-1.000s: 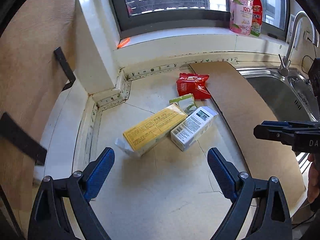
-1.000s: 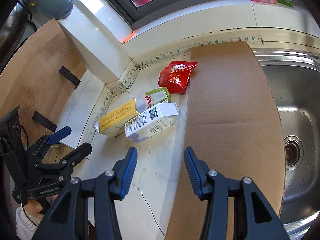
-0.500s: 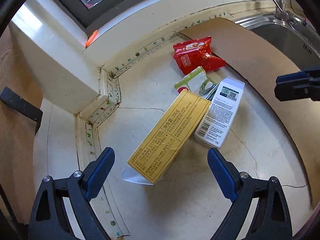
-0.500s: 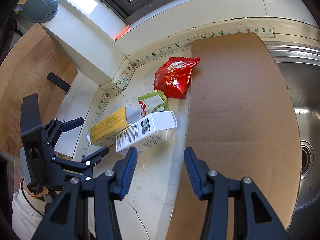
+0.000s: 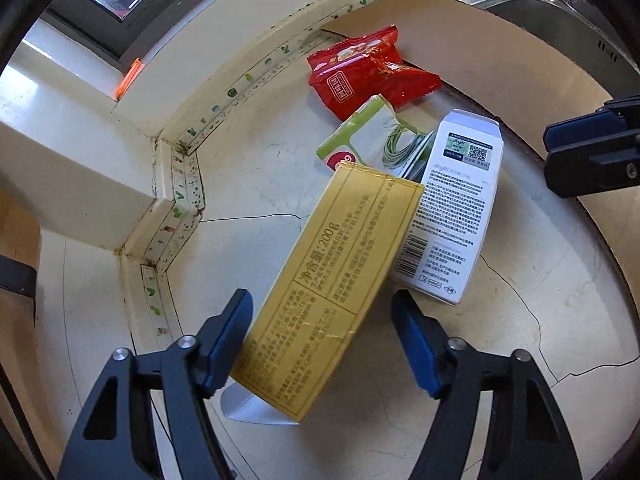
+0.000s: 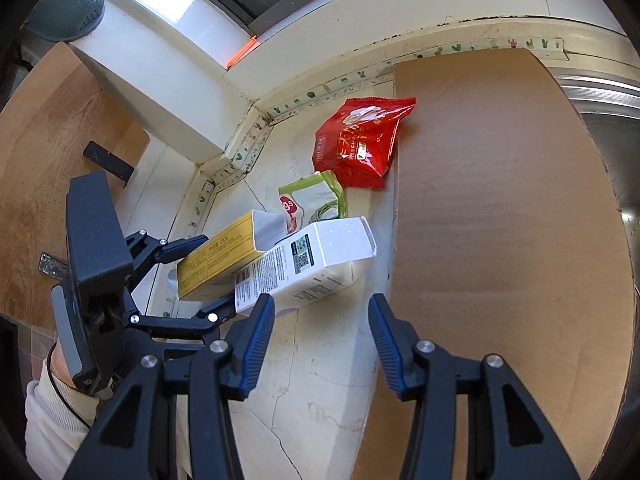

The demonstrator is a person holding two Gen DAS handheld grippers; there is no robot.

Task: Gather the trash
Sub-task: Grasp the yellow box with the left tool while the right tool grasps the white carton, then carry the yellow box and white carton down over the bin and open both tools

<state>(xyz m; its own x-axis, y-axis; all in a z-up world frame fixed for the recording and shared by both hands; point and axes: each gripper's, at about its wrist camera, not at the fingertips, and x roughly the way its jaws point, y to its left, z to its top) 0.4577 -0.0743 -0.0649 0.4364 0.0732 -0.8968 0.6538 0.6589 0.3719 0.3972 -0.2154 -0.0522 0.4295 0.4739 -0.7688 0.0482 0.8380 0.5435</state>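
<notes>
A yellow carton (image 5: 328,292) lies on the cream counter, its near end between the open fingers of my left gripper (image 5: 322,336), with a gap on each side. Beside it lies a white box (image 5: 452,216), then a green-white packet (image 5: 372,140) and a red snack bag (image 5: 368,72) further back. In the right wrist view my right gripper (image 6: 320,336) is open and empty just short of the white box (image 6: 308,268). The yellow carton (image 6: 220,260), green packet (image 6: 316,196) and red bag (image 6: 360,144) show there too, with the left gripper (image 6: 200,276) around the carton.
A brown cardboard sheet (image 6: 500,200) covers the counter to the right, up to a steel sink (image 5: 560,0). A white wall block (image 5: 80,160) and taped backsplash close the left and back. A wooden panel (image 6: 52,140) stands at far left.
My left gripper has moved forward and down, so the yellow carton's near end now lies between its fingers. My right gripper has closed in on the white box.
</notes>
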